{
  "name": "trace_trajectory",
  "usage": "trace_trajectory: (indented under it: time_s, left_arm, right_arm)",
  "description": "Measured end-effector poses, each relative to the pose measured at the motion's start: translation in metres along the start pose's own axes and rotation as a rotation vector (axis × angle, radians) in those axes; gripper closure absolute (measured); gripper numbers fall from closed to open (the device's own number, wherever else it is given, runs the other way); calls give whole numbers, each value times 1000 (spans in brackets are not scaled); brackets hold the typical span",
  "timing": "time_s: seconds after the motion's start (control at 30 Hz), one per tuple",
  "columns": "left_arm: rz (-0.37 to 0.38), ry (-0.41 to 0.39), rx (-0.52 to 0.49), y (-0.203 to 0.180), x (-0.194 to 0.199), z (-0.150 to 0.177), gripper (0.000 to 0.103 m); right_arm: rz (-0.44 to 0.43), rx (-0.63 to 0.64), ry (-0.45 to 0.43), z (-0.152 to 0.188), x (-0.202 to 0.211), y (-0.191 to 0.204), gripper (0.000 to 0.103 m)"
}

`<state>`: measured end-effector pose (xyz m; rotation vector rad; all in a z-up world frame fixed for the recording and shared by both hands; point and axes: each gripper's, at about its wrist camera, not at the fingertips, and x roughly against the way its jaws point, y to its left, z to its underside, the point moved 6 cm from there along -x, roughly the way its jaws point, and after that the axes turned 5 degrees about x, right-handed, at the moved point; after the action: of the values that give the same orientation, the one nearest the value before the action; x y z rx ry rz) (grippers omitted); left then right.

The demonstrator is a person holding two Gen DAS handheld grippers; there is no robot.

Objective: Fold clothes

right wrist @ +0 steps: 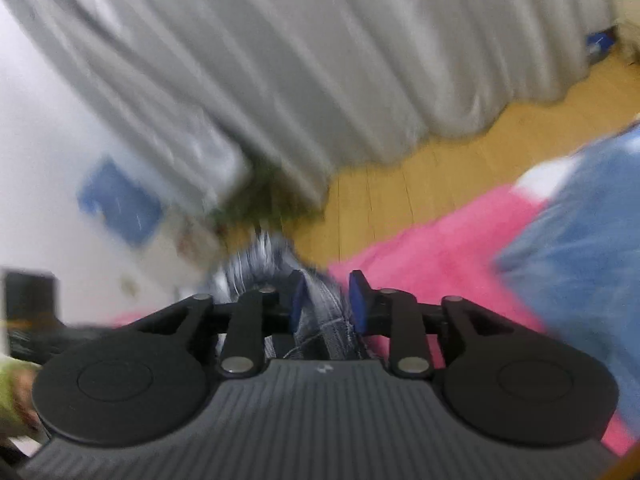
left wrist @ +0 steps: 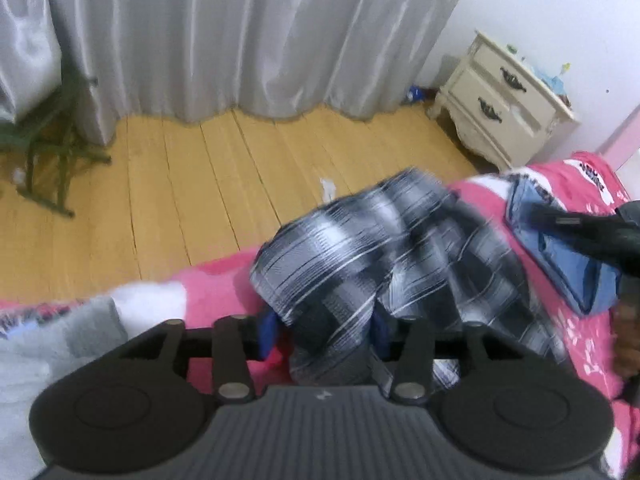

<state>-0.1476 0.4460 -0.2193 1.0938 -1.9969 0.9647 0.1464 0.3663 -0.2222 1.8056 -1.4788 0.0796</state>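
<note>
Plaid shirt (left wrist: 384, 248) lies bunched, unfolded, at the pink bed's (left wrist: 560, 320) floorward edge; left gripper (left wrist: 324, 332) and right gripper (right wrist: 326, 300), both part-open, each pinch its cloth. Folded jeans (left wrist: 568, 256) rest beside it.

Black-and-white plaid shirt (left wrist: 384, 240), pink blanket (left wrist: 560, 320), blue jeans (left wrist: 568, 264)

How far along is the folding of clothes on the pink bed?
Done: a blue garment lies folded on the pink bed cover. In hand: the plaid shirt, bunched between the pads of both the left hand-held gripper and the right hand-held gripper. Left: this shirt is not yet folded.
</note>
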Motion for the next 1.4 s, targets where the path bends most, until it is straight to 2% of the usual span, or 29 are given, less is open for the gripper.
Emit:
trace_trajectory:
  time_s: [0.03, 0.13, 0.17, 0.27, 0.37, 0.4, 0.47, 0.53, 0.6, 0.7, 0.77, 0.83, 0.87, 0.93, 1.03, 1.17, 1.2, 1.3, 1.4]
  left_arm:
    - [-11, -28, -17, -2, 7, -3, 49]
    - [-39, -130, -78, -10, 33, -9, 44]
    - [-46, -164, -97, -14, 41, -10, 44]
    - [-57, -266, -174, -33, 63, -13, 43]
    - [29, -268, -307, -76, 70, -1, 43]
    - [71, -247, -354, -92, 71, 7, 43]
    - [170, -154, -491, -132, 68, 33, 42]
    - [279, -48, -622, -171, 63, 61, 43]
    - [360, 36, -764, -204, 55, 99, 44]
    - [437, 131, -991, -239, 41, 160, 48]
    - [452, 136, -1108, -254, 31, 191, 51]
    - [444, 90, -1200, -266, 15, 208, 51]
    - [428, 58, -1207, -272, 4, 208, 51]
    - [421, 20, -1119, -283, -10, 195, 51]
    - [439, 37, -950, -297, -29, 177, 48]
    - [427, 67, -864, -297, -38, 168, 50]
    - [441, 59, -851, -294, -32, 165, 50]
    - [526, 53, -851, -283, -4, 167, 44]
    - [558, 47, -967, -281, -1, 191, 42]
  right_arm:
    - [34, -14, -58, -5, 35, -8, 65]
    - [172, -41, -196, 4, 155, -31, 63]
    - [220, -48, -215, 13, 188, -35, 63]
    - [434, -67, -238, 62, 294, -31, 63]
    - [605, -105, -260, 120, 369, -6, 63]
    - [657, -115, -266, 144, 388, 8, 63]
    - [748, -114, -259, 190, 411, 32, 63]
    - [804, -122, -247, 236, 421, 55, 63]
    - [807, -154, -211, 278, 418, 64, 64]
    - [809, -176, -103, 312, 386, 59, 68]
    - [797, -182, -39, 324, 361, 51, 71]
    - [811, -166, 3, 327, 342, 32, 73]
    - [825, -176, 0, 325, 340, 21, 73]
    - [861, -203, -21, 319, 337, -1, 76]
    - [905, -316, -152, 309, 368, -22, 75]
    - [944, -402, -220, 312, 394, -27, 74]
    - [907, -396, -261, 312, 397, -14, 74]
    - [905, -359, -279, 325, 407, 25, 75]
    - [999, -371, -237, 354, 418, 41, 74]
